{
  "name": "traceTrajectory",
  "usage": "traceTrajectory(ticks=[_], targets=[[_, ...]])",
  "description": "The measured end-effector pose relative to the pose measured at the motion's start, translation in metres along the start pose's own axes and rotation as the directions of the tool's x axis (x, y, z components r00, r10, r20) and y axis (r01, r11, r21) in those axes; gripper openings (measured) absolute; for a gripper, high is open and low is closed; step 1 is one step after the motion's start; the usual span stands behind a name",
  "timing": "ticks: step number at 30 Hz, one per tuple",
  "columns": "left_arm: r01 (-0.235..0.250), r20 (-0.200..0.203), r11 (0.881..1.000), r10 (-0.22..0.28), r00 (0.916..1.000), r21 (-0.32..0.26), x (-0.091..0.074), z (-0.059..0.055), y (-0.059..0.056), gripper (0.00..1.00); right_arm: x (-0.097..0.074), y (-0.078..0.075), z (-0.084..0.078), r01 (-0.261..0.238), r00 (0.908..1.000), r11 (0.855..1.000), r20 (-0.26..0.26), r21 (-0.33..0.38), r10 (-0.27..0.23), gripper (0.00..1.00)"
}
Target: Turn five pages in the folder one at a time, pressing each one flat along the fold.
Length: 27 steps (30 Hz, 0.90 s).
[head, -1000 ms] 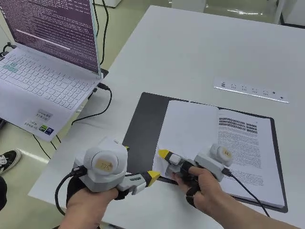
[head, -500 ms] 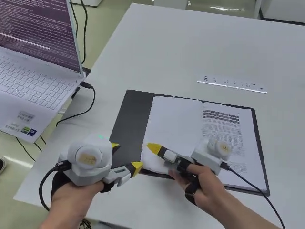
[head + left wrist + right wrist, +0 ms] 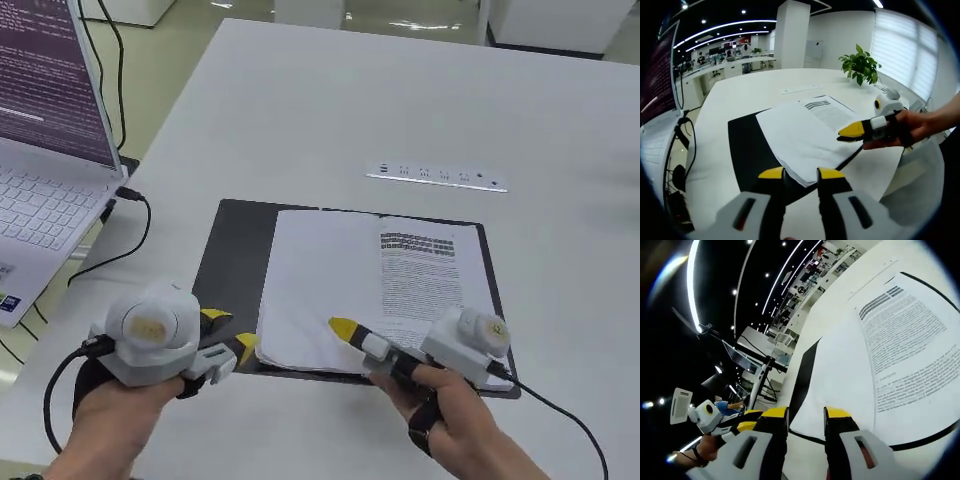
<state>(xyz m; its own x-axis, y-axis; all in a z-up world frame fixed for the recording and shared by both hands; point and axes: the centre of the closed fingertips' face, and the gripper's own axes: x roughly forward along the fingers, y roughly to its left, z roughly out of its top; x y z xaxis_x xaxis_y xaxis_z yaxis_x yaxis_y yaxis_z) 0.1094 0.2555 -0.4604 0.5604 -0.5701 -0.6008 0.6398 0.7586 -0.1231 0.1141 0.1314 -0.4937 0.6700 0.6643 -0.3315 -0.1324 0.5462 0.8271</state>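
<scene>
A black folder (image 3: 228, 268) lies open on the white table. A turned blank page (image 3: 320, 280) rests on its left half and a printed page (image 3: 420, 285) on its right. My right gripper (image 3: 345, 328) hovers low over the blank page's front edge, just left of the fold. Its jaws are slightly apart and hold nothing; in its own view (image 3: 806, 415) the page edge shows past them. My left gripper (image 3: 230, 335) is open off the folder's front left corner, and its own view (image 3: 801, 174) looks across the blank page (image 3: 800, 135) at the right gripper (image 3: 850, 131).
An open laptop (image 3: 40, 150) sits at the far left with a black cable (image 3: 125, 240) running toward the folder. A white power strip (image 3: 435, 177) lies behind the folder. A potted plant (image 3: 860, 65) stands farther back. The table's front edge is close under both hands.
The head camera swung, shifting the scene. The turned page has settled flatter and wider on the left half. My right gripper has slid along its front edge toward the fold.
</scene>
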Motion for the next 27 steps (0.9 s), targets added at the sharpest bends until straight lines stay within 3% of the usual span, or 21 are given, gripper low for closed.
traceTrajectory(ticks=[10,14,18,27], targets=[[0.039,-0.052,0.999,-0.038,0.9979,0.021,0.034,-0.007,-0.005,0.17,-0.021,-0.013,-0.002,0.016,0.9999,1.0,0.005,0.001,-0.016,0.25],[0.064,-0.064,0.998,-0.065,0.9959,-0.025,0.049,-0.015,-0.008,0.11,-0.029,-0.02,-0.006,0.03,0.9996,1.0,0.001,0.001,-0.03,0.24],[0.063,-0.088,0.997,-0.066,0.9939,-0.034,0.06,-0.025,-0.01,0.09,-0.036,-0.027,-0.007,0.044,0.999,0.999,0.003,0.012,-0.044,0.23],[0.052,-0.113,0.997,-0.059,0.9918,-0.065,0.073,-0.038,-0.009,0.03,-0.045,-0.036,-0.007,0.063,0.9979,0.997,0.011,0.039,-0.063,0.21]])
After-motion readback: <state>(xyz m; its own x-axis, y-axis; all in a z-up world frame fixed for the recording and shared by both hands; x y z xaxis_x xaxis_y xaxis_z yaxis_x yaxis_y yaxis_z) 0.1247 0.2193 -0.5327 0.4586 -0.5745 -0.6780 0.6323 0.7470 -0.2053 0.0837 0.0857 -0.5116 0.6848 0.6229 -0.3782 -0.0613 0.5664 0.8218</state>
